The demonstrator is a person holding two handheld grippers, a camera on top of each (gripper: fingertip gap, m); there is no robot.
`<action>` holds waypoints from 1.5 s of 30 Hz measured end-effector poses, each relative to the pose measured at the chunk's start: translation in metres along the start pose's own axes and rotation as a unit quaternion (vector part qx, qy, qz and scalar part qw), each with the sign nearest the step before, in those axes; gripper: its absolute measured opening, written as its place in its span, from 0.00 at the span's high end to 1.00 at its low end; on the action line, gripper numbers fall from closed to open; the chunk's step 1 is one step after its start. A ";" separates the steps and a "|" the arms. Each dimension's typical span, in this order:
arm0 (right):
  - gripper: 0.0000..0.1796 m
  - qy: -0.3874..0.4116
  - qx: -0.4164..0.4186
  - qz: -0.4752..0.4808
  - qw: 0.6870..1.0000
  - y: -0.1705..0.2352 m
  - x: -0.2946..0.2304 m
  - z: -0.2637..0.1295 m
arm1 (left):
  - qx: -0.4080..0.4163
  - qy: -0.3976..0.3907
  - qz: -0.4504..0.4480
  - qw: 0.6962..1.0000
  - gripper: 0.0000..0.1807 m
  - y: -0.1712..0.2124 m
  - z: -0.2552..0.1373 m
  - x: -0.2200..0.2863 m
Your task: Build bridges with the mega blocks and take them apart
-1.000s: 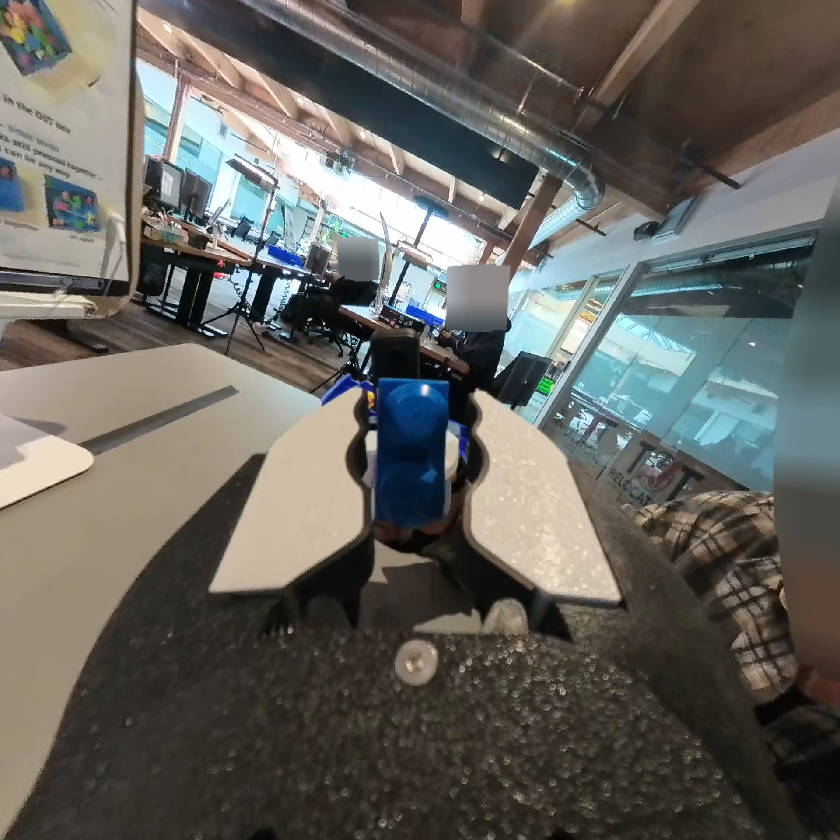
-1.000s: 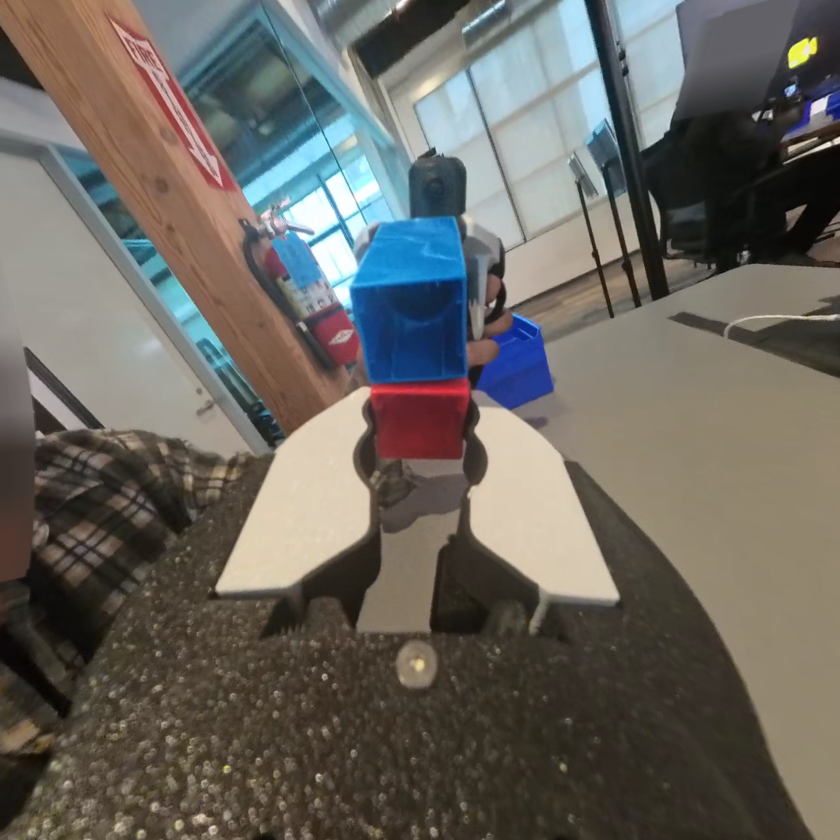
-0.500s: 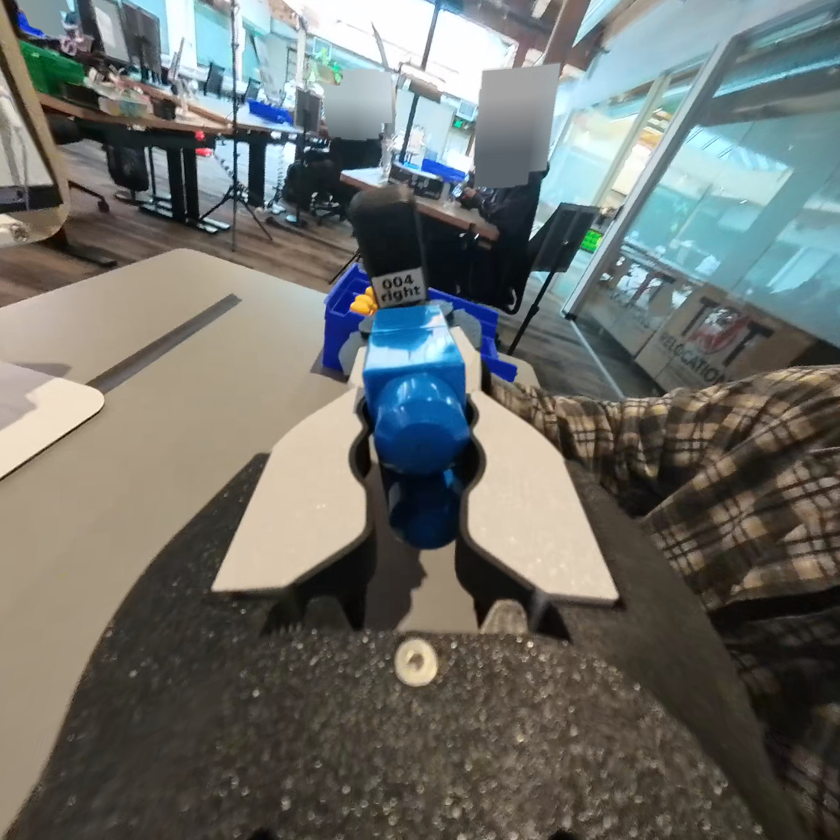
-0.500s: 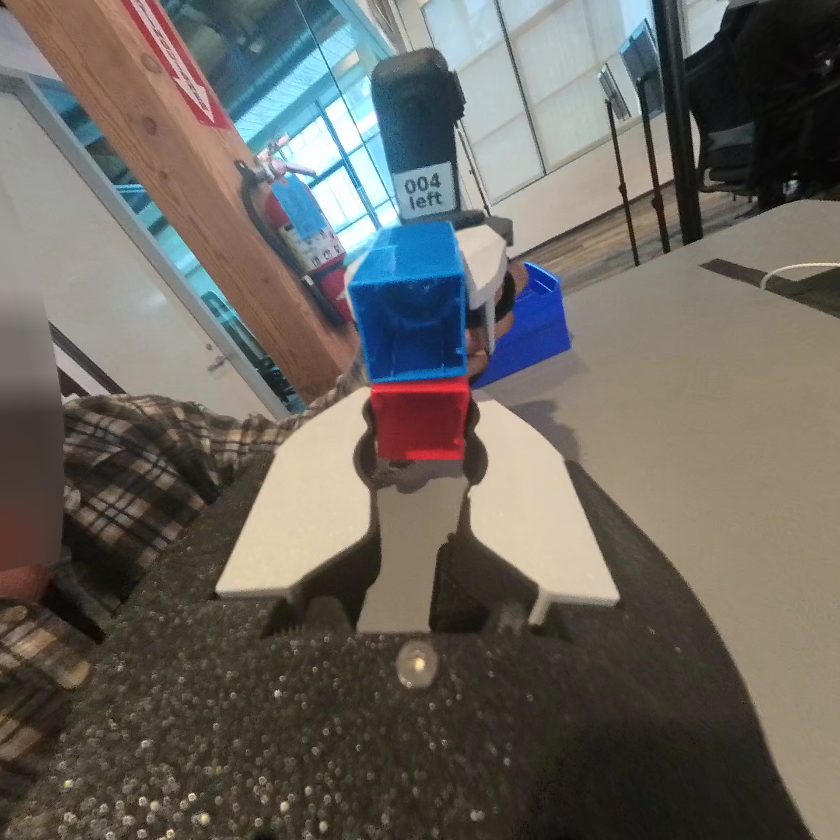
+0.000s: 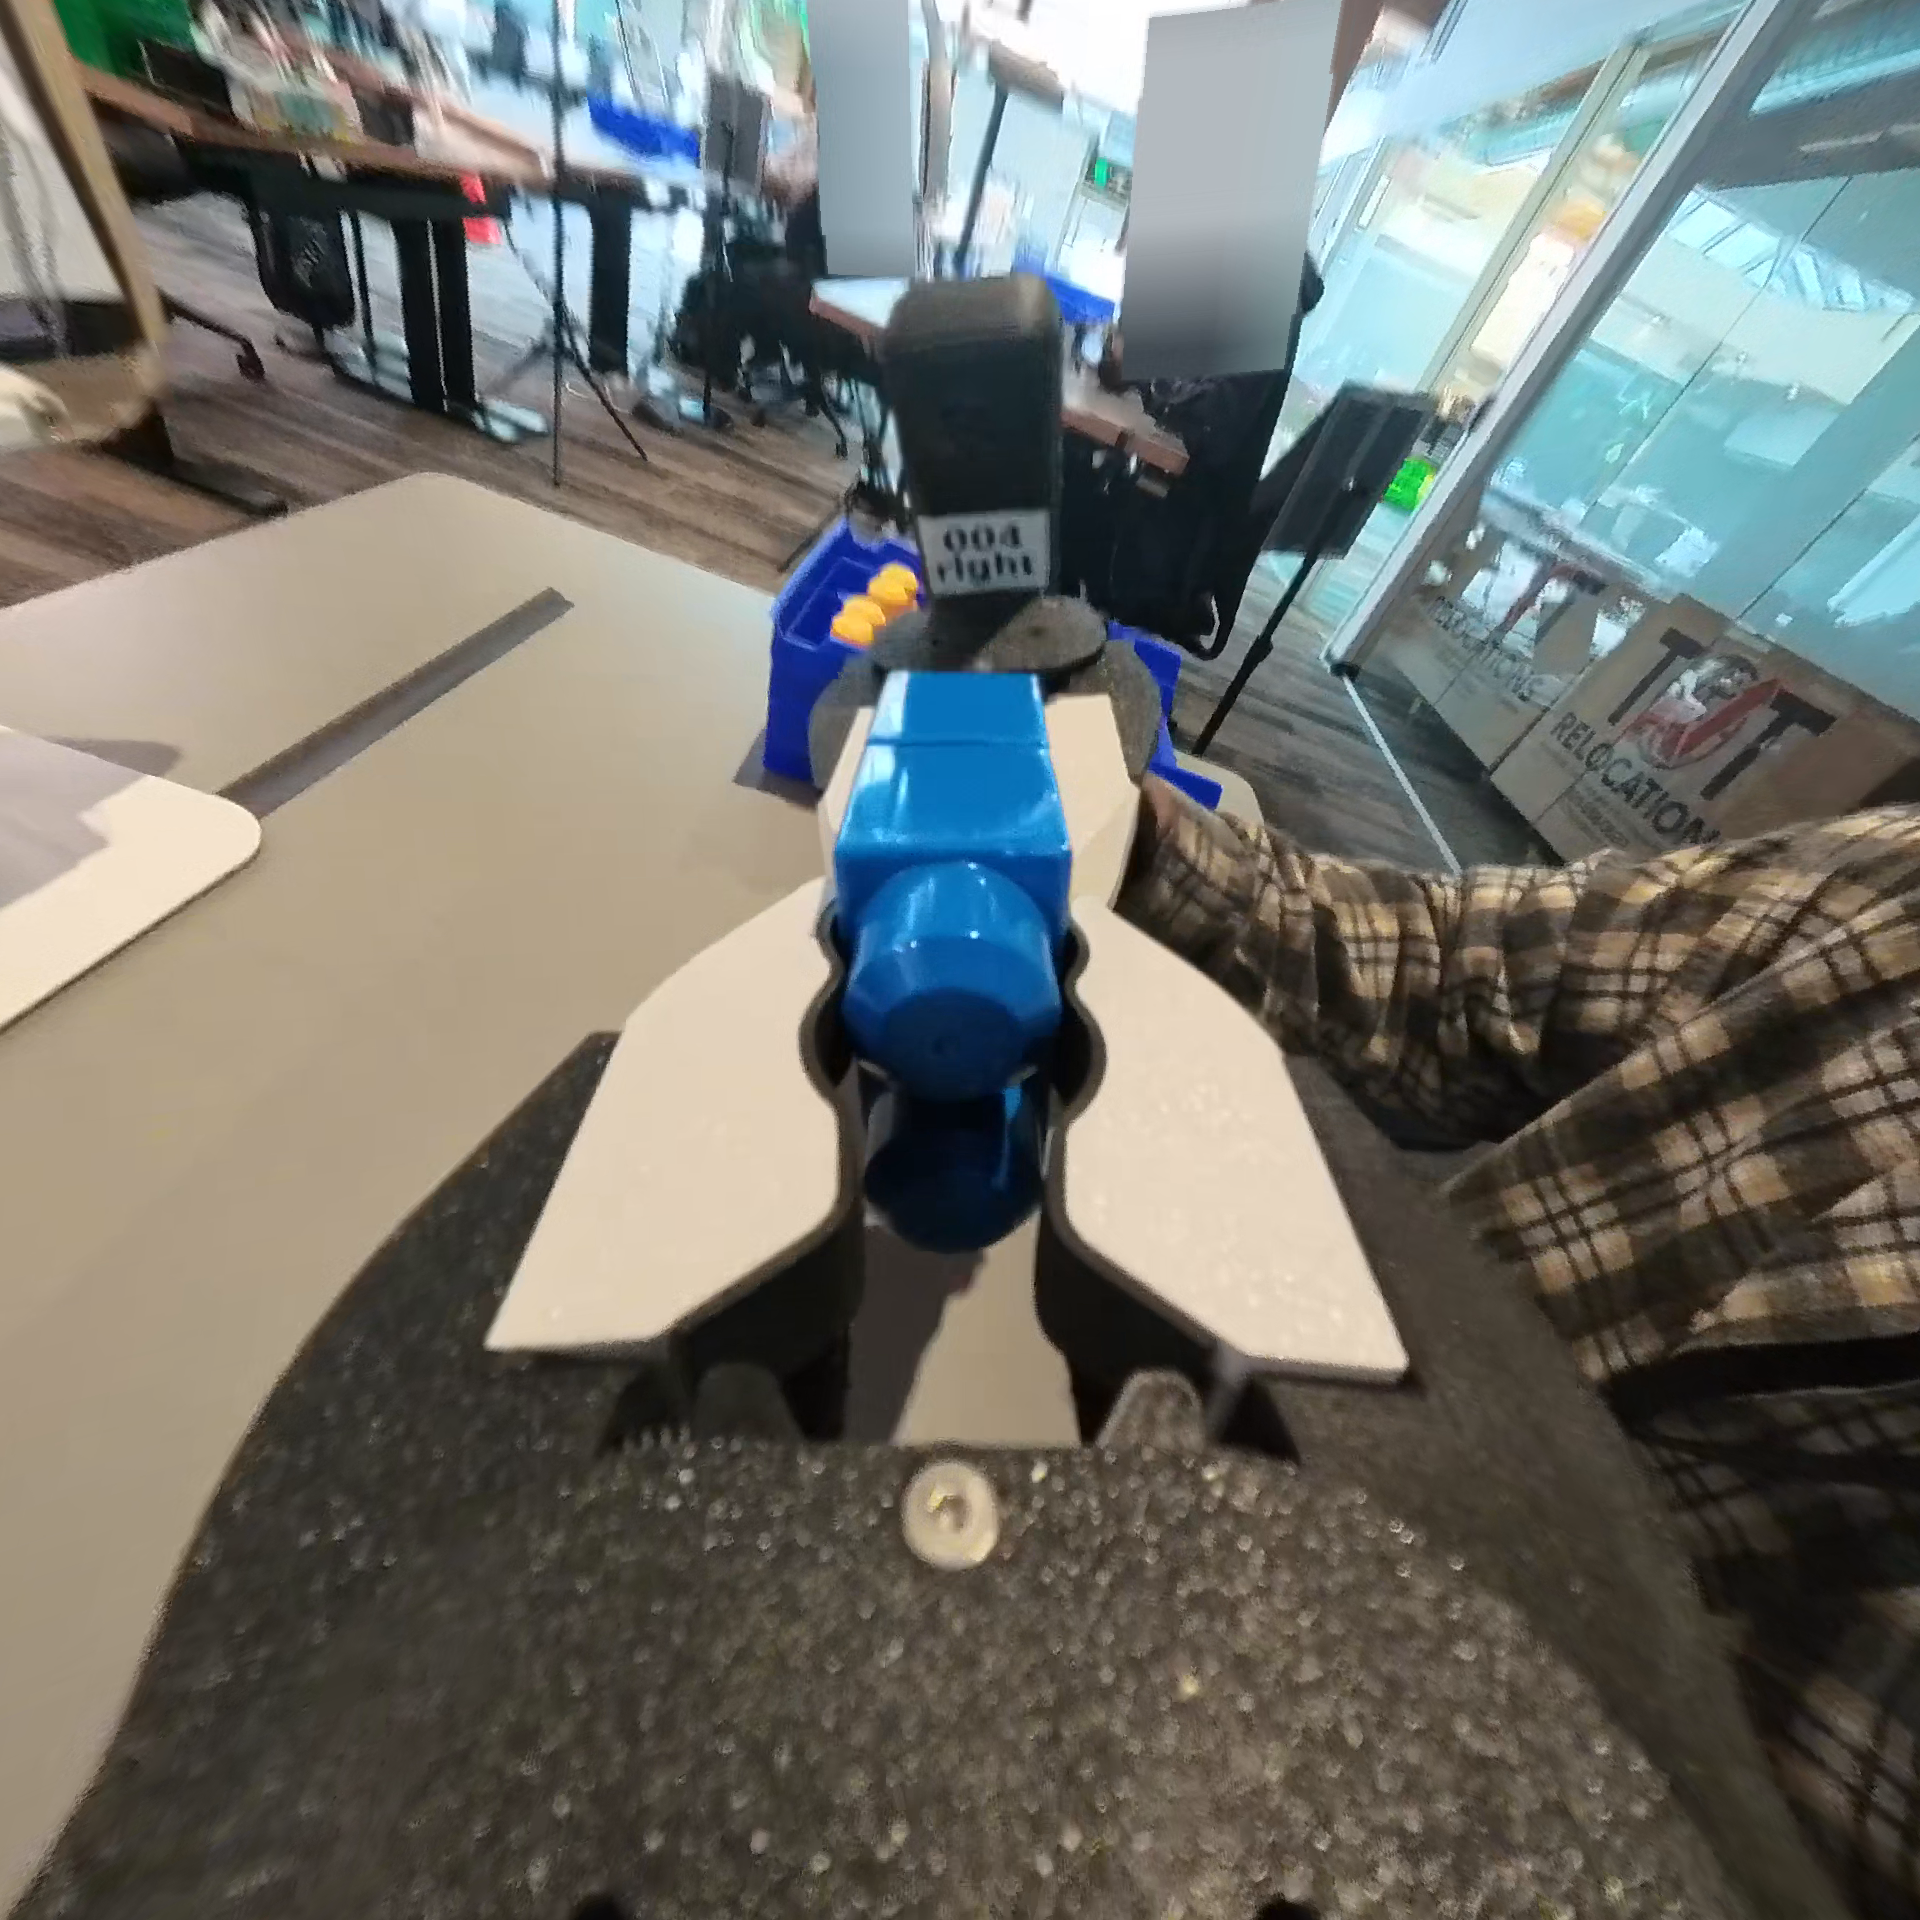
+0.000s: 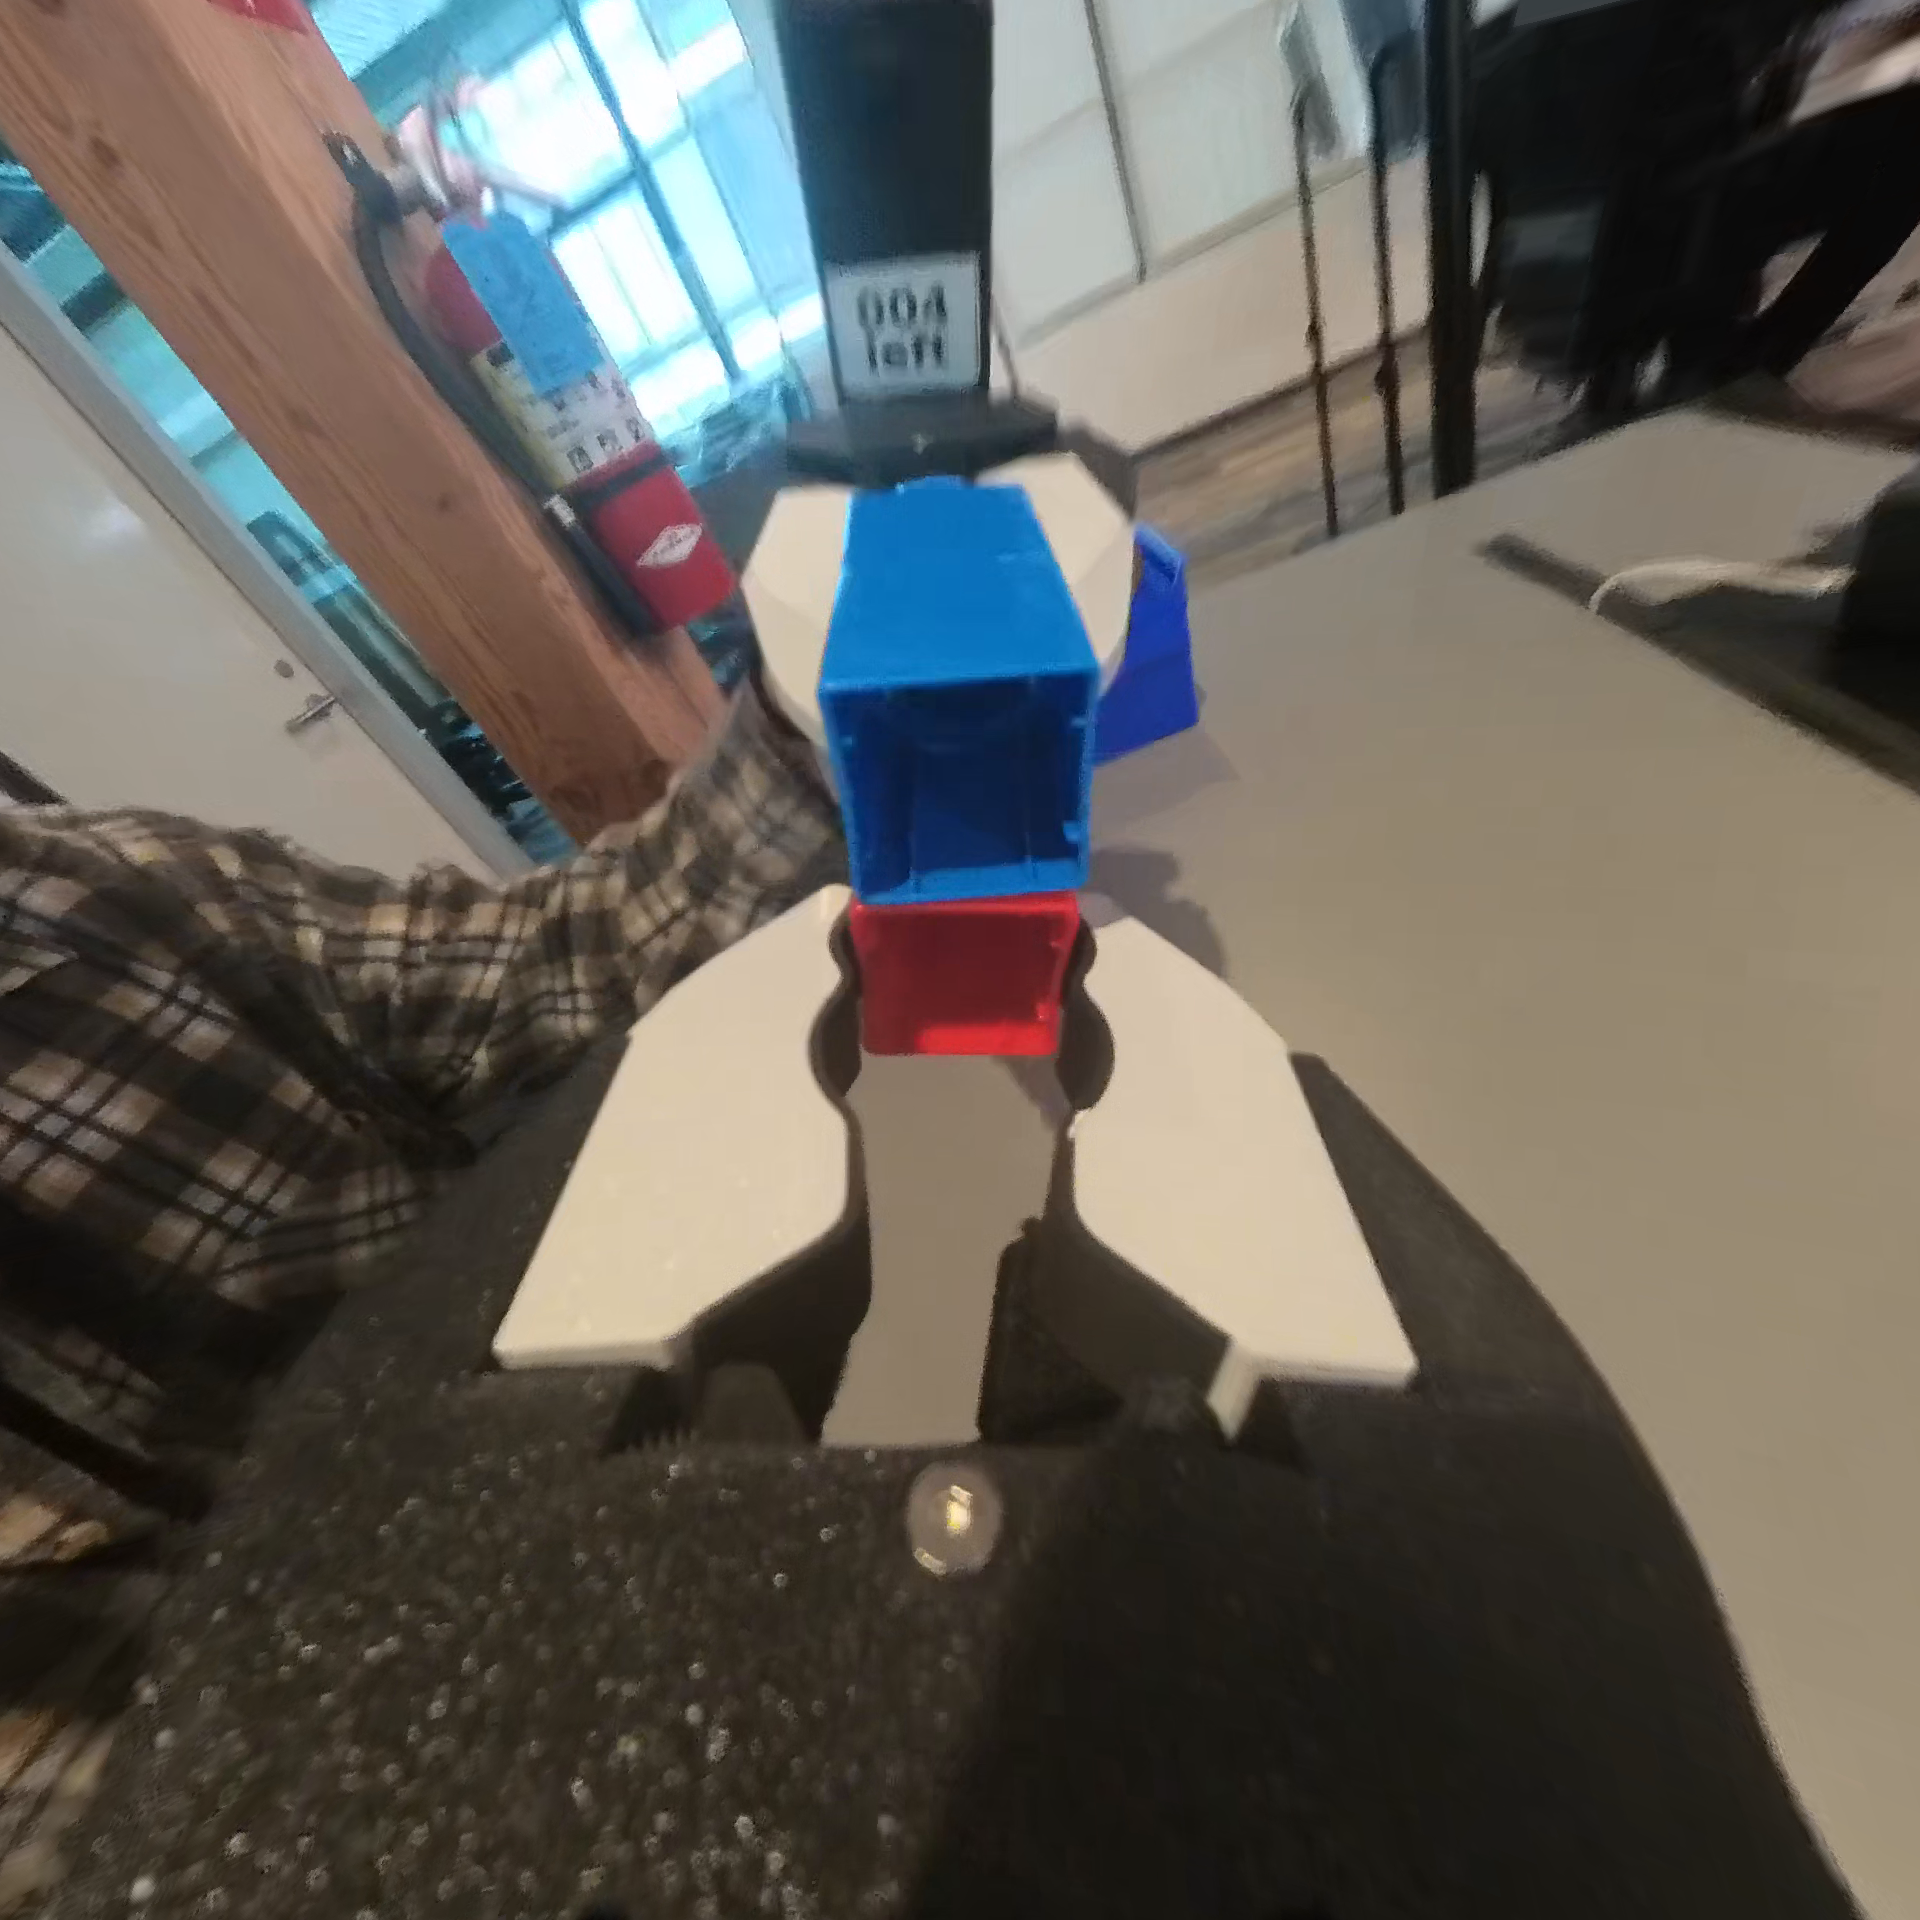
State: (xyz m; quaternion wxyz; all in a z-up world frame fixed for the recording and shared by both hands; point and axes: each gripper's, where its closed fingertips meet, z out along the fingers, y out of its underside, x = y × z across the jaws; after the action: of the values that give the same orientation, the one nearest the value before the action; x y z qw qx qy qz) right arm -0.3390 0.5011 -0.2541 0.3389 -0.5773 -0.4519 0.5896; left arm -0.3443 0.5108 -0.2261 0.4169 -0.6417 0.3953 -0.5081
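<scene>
the left gripper was clenched on the stud end of a blue block at the centre of the left wrist view, its round studs facing the camera. the right gripper was clenched on a red block just below the middle of the right wrist view, and the blue block's hollow underside sat directly above the red one, touching it. so the two grippers faced each other and held one small joined piece in the air above the grey table, each gripping one end.

by my reading, this was a taking-apart step: the blue and red blocks were not yet separated, and a pull was needed to split them. whether a whole bridge had been built could not be told, for no bridge stood on the table in either view.

a blue bin stood above centre in the left wrist view, with yellow blocks inside it. a plaid sleeve filled the right of that view.
</scene>
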 end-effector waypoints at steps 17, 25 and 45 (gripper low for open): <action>0.80 -0.036 0.116 -0.049 0.991 -0.045 -0.017 -0.024 | 0.051 0.045 0.023 0.997 0.80 -0.006 0.015 0.014; 0.81 0.006 0.079 -0.055 0.995 -0.040 -0.014 -0.025 | 0.013 0.034 0.022 0.999 0.80 0.005 0.020 0.010; 0.69 -0.006 0.046 -0.061 0.997 -0.026 -0.010 -0.028 | 0.033 0.033 0.040 0.998 0.80 -0.006 0.009 0.014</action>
State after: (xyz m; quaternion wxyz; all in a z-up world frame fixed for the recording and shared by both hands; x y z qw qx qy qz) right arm -0.3139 0.5055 -0.2244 0.3975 -0.5290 -0.4604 0.5918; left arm -0.3329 0.5011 -0.2174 0.4448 -0.5943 0.4172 -0.5243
